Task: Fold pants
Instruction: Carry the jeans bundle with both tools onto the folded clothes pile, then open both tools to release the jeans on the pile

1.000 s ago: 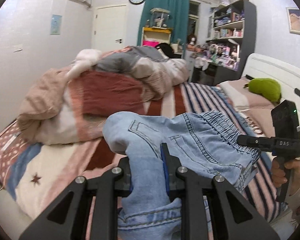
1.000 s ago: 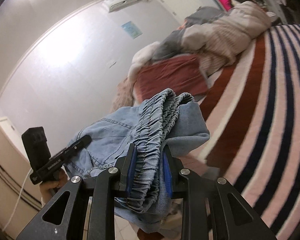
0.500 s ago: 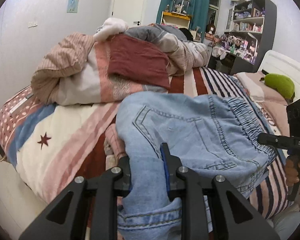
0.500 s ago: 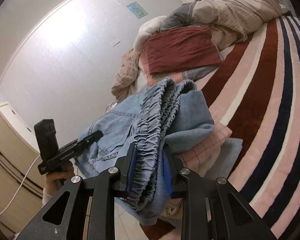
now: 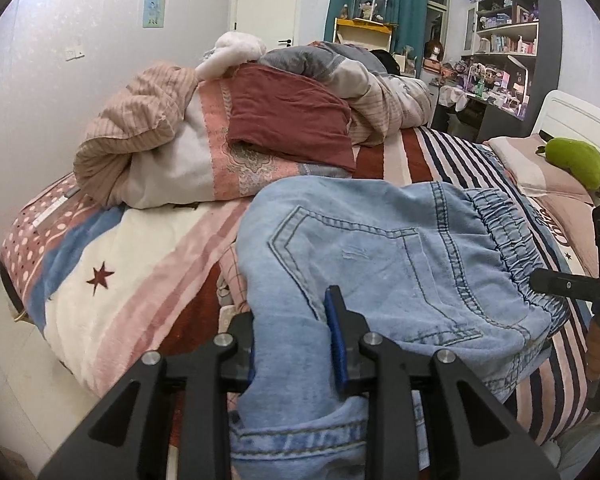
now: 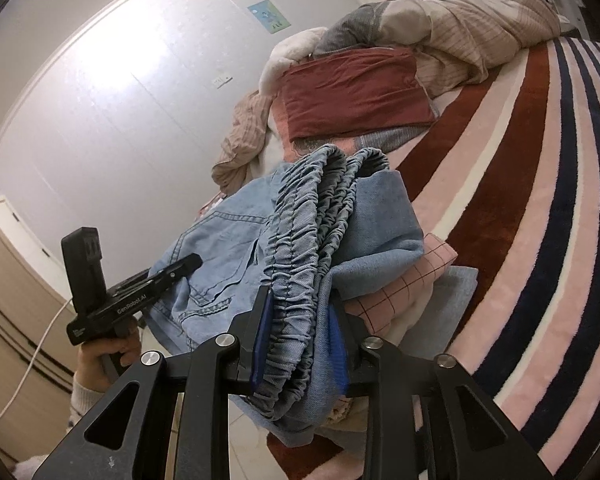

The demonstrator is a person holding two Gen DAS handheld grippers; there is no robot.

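The folded light blue denim pants point(image 5: 384, 256) lie over the near edge of the striped bed point(image 5: 432, 152), back pocket up, elastic waistband to the right. My left gripper point(image 5: 294, 332) is shut on the pants' folded leg end. My right gripper point(image 6: 298, 332) is shut on the bunched elastic waistband point(image 6: 312, 216) of the pants point(image 6: 220, 240). In the left wrist view the right gripper point(image 5: 572, 286) shows at the right edge. In the right wrist view the left gripper point(image 6: 140, 292) shows at the left.
A pile of bedding and a dark red cloth point(image 5: 288, 120) fills the far left of the bed. Folded pink checked and pale blue clothes point(image 6: 412, 280) lie under the pants. A green plush point(image 5: 576, 160) rests on the pillow. Shelves point(image 5: 508, 40) stand behind.
Both grippers have come down with the pants, which now rest lower on the bed's near edge over the folded clothes. Both grips are unchanged.
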